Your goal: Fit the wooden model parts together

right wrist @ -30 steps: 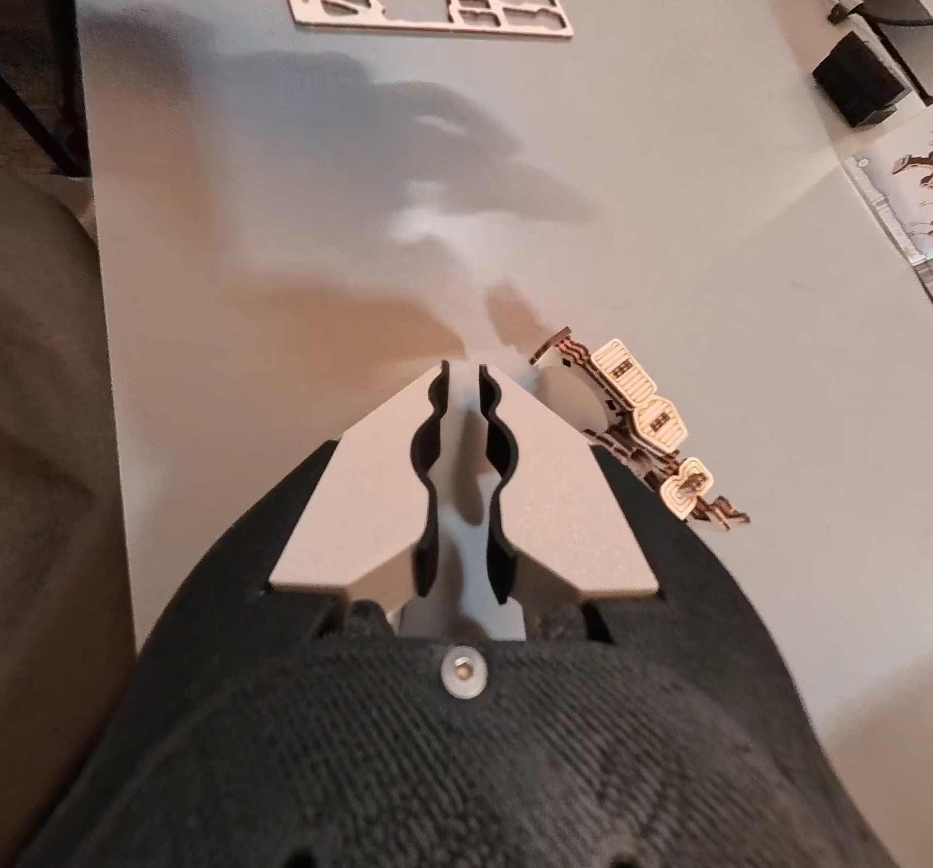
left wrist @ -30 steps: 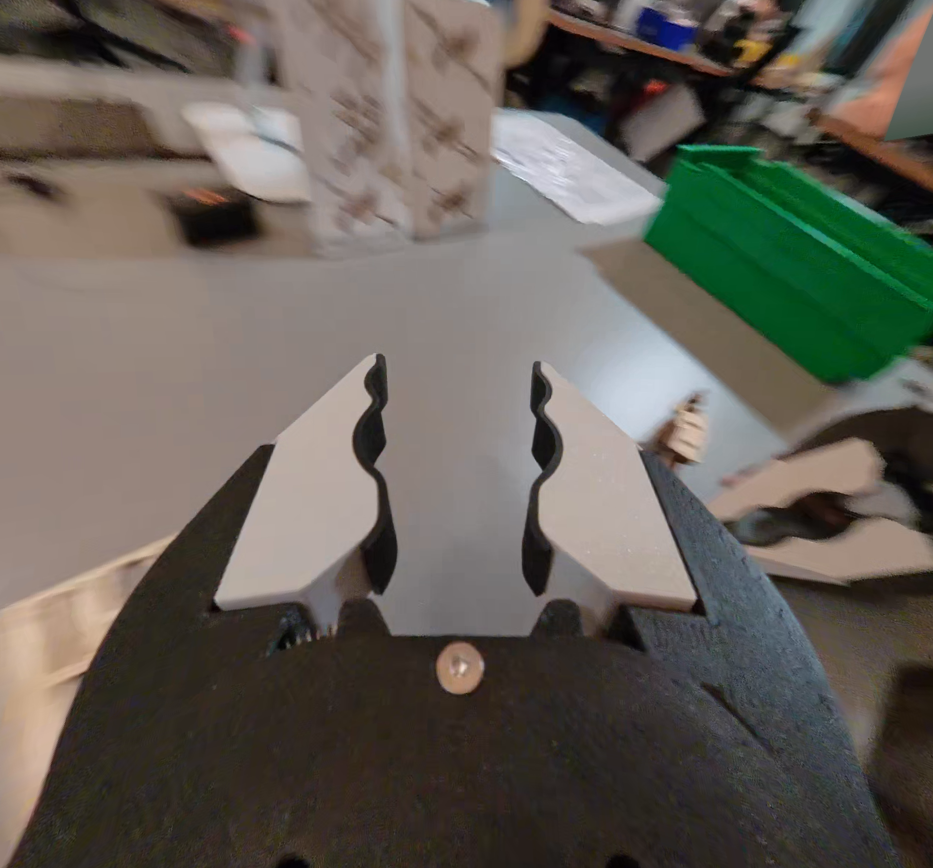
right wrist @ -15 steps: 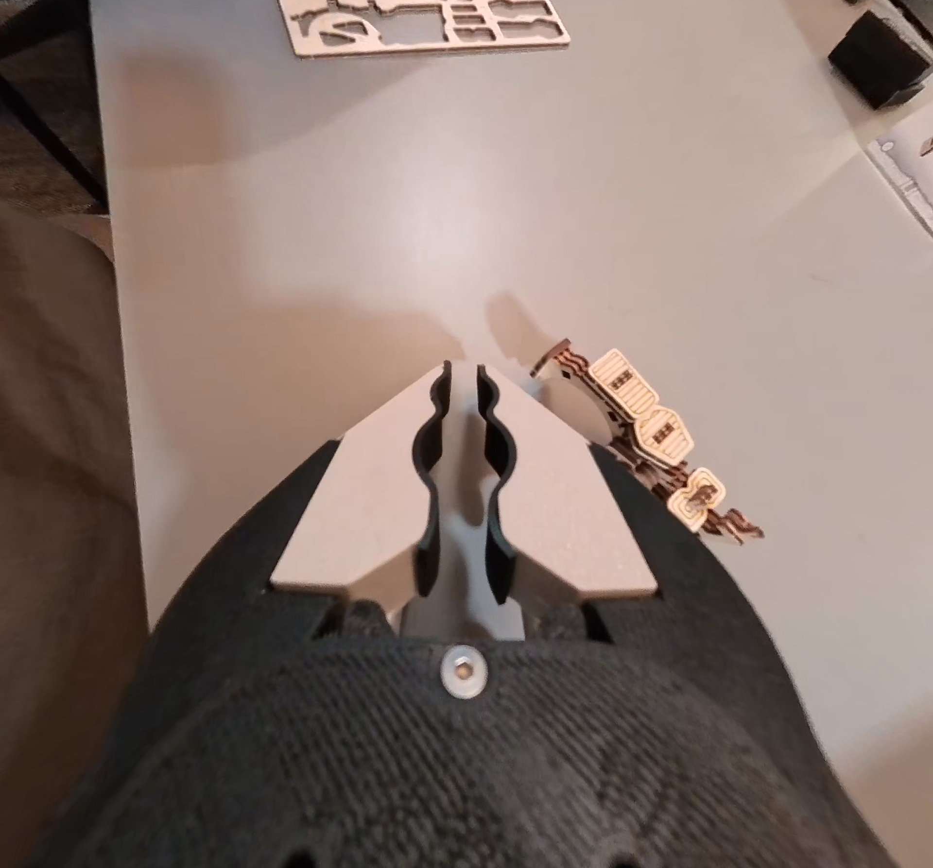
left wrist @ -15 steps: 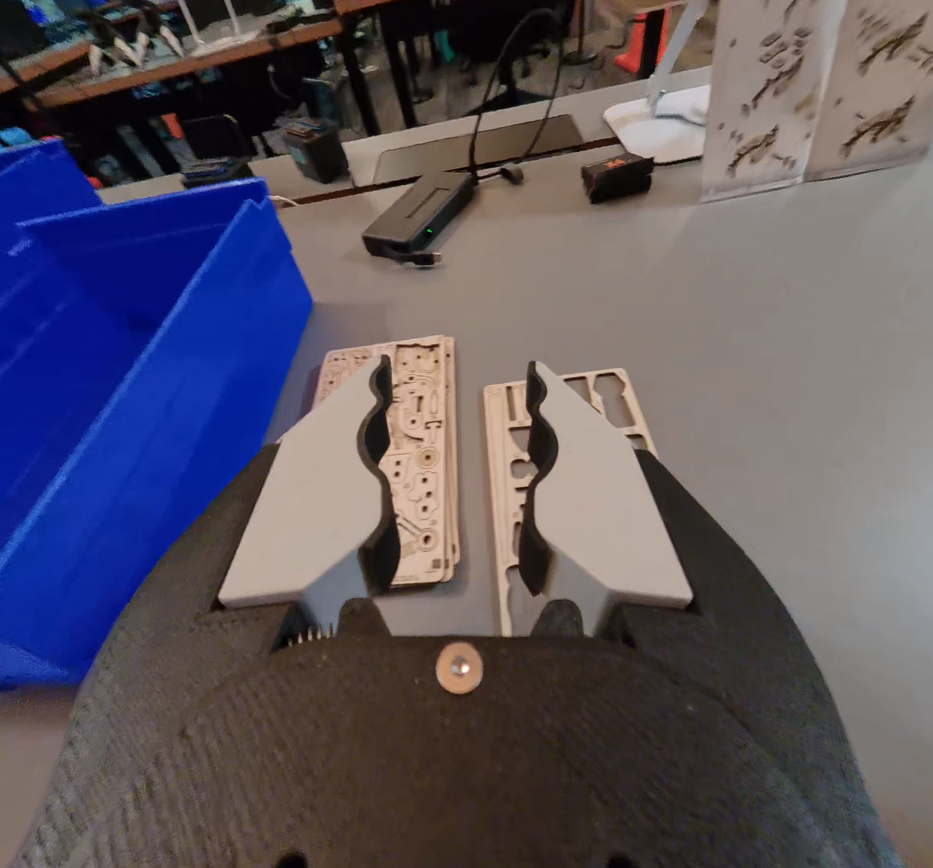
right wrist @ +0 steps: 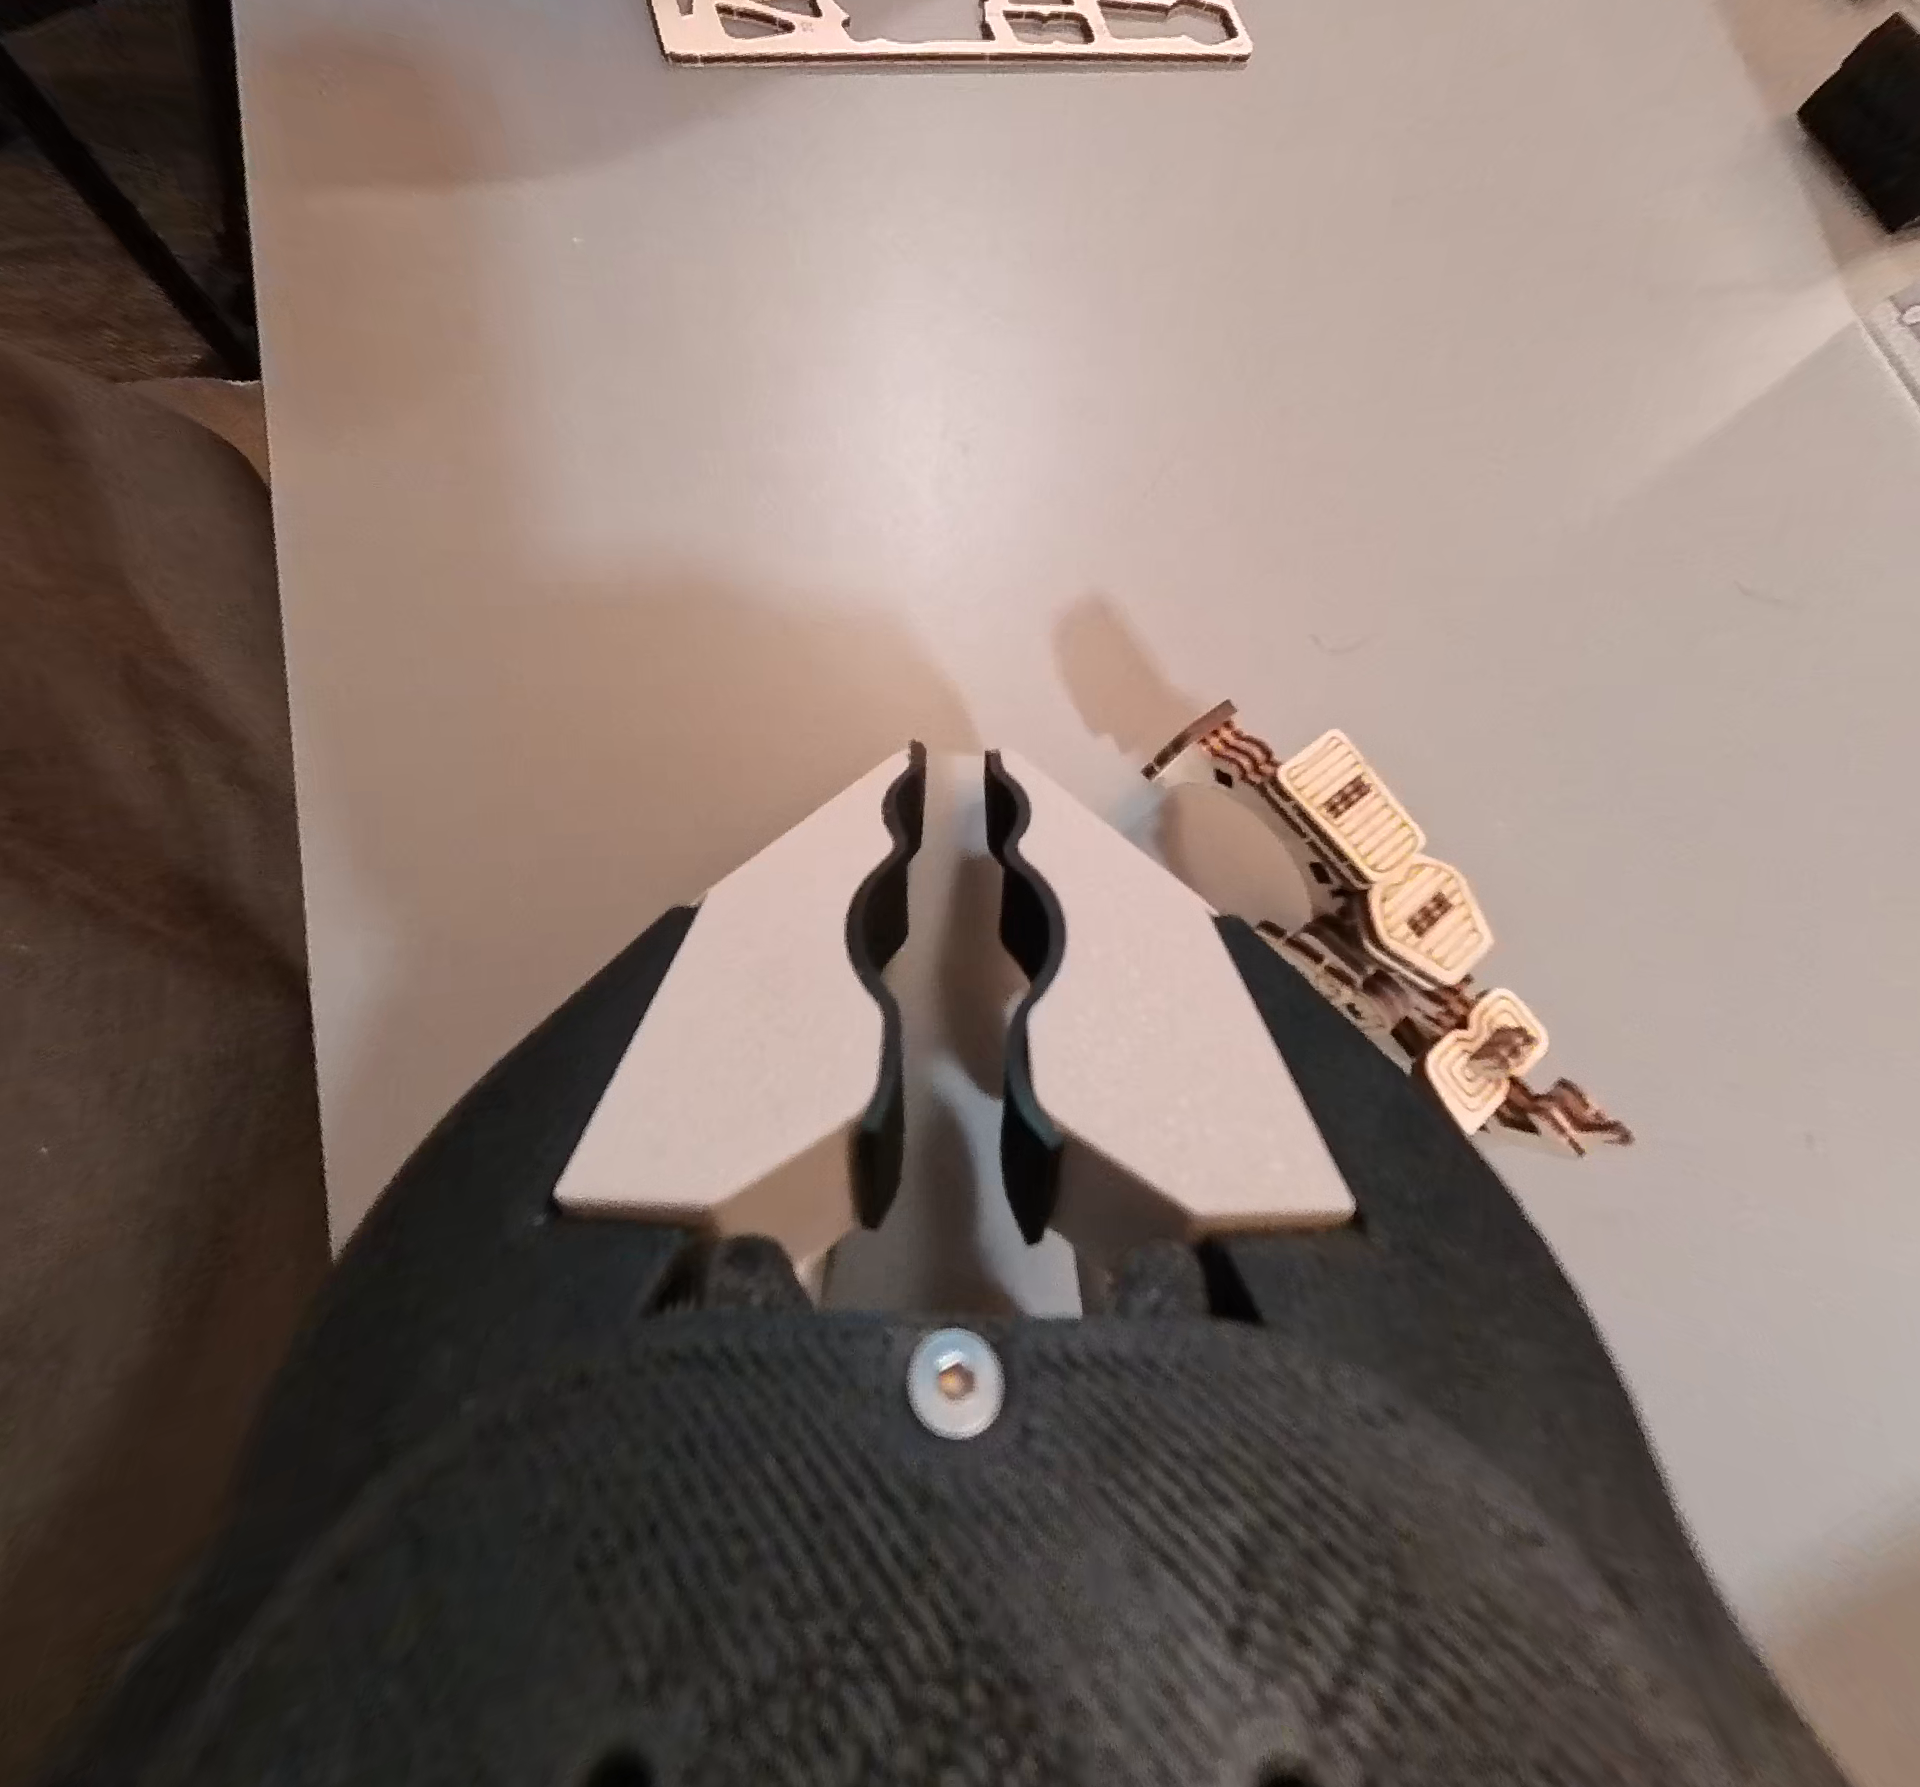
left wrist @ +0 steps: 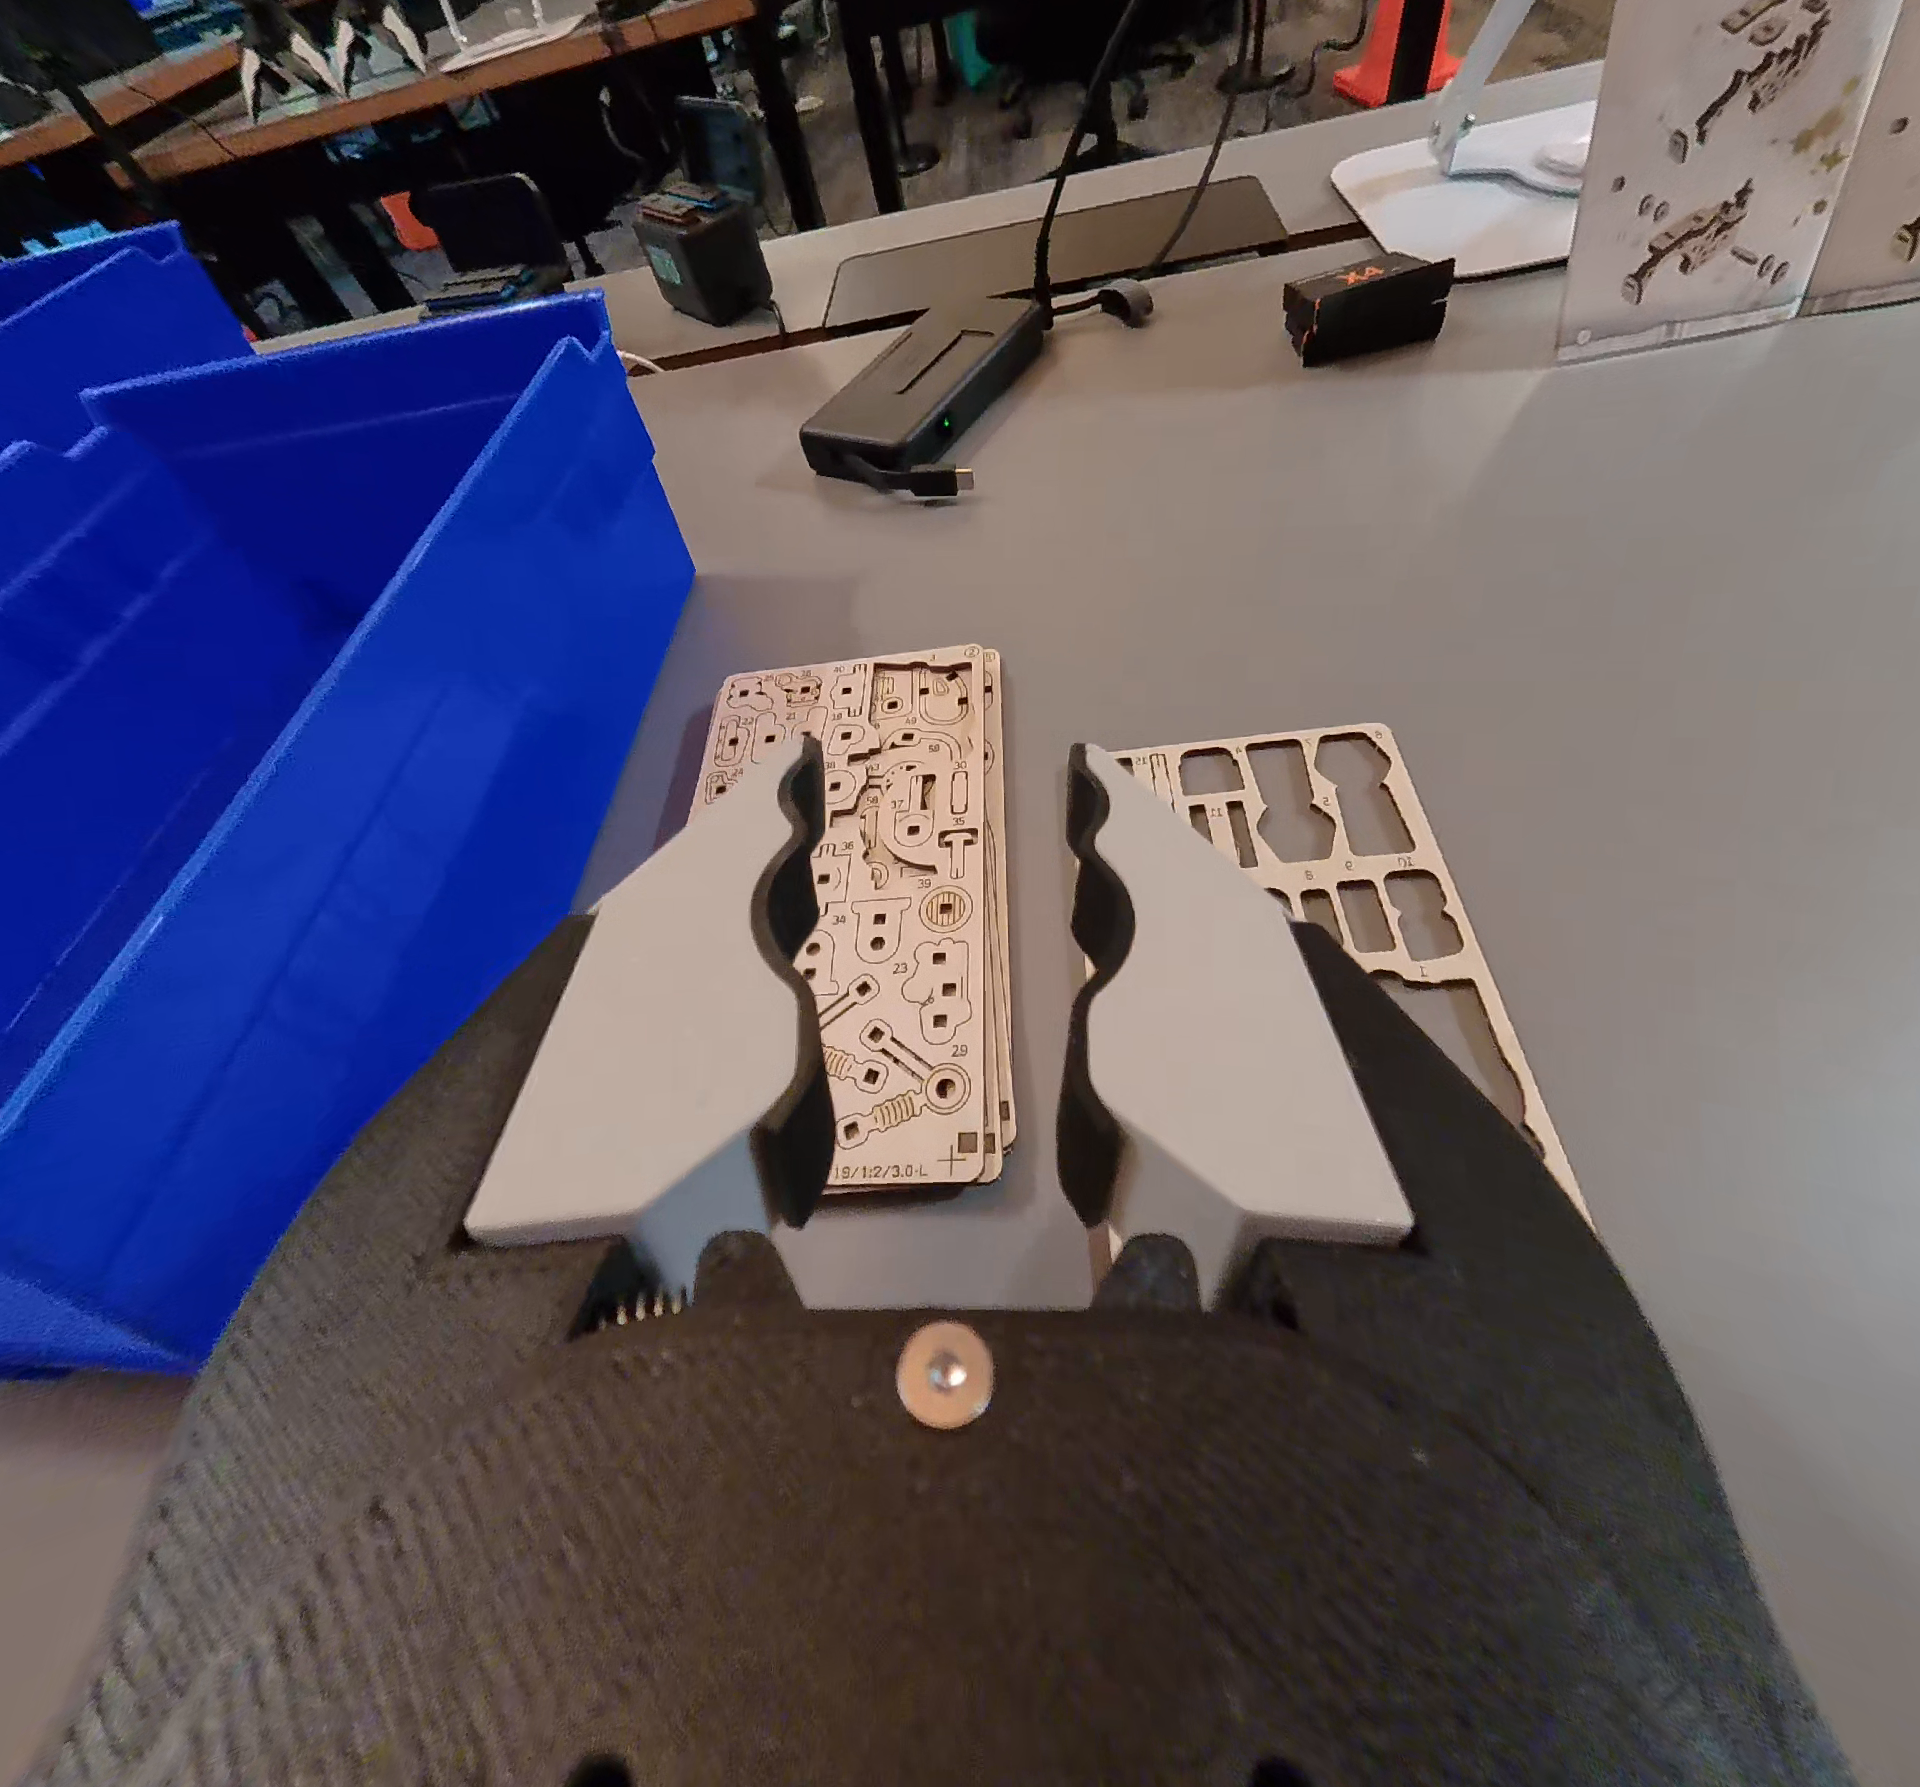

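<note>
Two empty hand-held grippers over a grey table with wooden model sheets and a part-built model.

The grey table (left wrist: 1351, 574) carries everything; a blue bin (left wrist: 312, 698) stands at its left side in the left wrist view. The left hand-held gripper (left wrist: 940, 761) hovers with its jaws spread wide, holding nothing, above a stack of uncut wooden sheets (left wrist: 914, 906) that lies just beside the bin. A punched-out wooden sheet (left wrist: 1340, 833) lies flat just right of the stack. The right hand-held gripper (right wrist: 948, 752) is nearly closed, a narrow gap left, gripping nothing. The partly assembled wooden model (right wrist: 1382, 916) lies on the table just right of its fingers, apart from them. Another emptied wooden sheet (right wrist: 935, 23) lies farther ahead.
</note>
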### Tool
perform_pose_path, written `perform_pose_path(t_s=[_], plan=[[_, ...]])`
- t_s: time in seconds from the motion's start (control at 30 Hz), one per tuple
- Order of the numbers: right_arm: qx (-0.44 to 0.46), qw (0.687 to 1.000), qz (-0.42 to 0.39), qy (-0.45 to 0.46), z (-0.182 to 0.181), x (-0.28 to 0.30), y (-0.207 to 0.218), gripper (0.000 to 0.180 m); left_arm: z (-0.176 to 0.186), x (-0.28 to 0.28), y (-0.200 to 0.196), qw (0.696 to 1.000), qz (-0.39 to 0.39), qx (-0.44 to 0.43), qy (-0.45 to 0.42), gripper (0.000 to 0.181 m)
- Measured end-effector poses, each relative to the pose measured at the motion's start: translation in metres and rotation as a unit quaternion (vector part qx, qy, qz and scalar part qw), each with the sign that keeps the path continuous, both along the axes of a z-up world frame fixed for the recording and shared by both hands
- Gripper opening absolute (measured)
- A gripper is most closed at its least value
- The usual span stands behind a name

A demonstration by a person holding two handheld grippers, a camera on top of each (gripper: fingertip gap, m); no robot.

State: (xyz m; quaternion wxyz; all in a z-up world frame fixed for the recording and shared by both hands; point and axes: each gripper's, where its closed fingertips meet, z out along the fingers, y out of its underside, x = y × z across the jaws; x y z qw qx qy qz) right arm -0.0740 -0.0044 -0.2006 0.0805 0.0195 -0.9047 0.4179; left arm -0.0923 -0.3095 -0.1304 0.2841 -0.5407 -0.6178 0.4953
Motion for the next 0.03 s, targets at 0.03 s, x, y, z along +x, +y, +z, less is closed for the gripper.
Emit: perform_pose_path(t_s=[0.03], plan=[[0.000, 1.000, 0.000, -0.001, 0.0001, 0.0000, 0.0000, 0.010, -0.0005, -0.0002, 0.0001, 1.000, 0.000, 0.003, 0.000, 0.045]])
